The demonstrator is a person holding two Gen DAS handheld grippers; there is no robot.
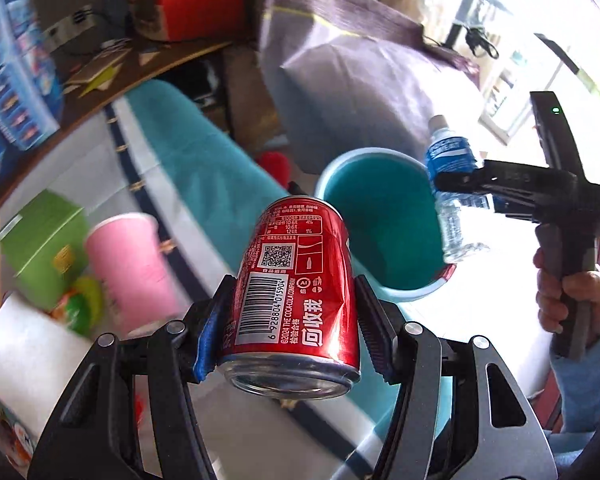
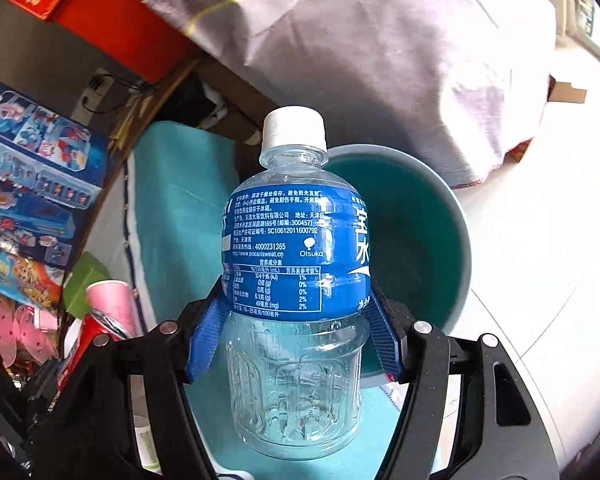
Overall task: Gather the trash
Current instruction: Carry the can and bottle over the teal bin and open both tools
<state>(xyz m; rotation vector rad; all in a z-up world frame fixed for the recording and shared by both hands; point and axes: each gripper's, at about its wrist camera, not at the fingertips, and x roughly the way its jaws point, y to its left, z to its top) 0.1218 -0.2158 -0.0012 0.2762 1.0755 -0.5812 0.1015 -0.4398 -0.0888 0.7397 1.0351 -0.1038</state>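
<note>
My left gripper (image 1: 294, 316) is shut on a red Coca-Cola can (image 1: 298, 292), held in the air short of a teal bin (image 1: 380, 220) that stands on the floor. My right gripper (image 2: 298, 320) is shut on a clear plastic bottle (image 2: 296, 280) with a blue label and a white cap, held over the near rim of the same bin (image 2: 420, 248). In the left wrist view the right gripper (image 1: 452, 184) holds the bottle (image 1: 450, 168) over the bin's right rim. The bin looks empty inside.
A pink paper cup (image 1: 128, 268), a green box (image 1: 44, 244) and a white roll (image 1: 24, 356) lie on the table at left. A teal cloth (image 1: 196, 160) covers the table edge. A purple pillow (image 2: 380, 56) lies behind the bin. Toy boxes (image 2: 36, 176) stand at left.
</note>
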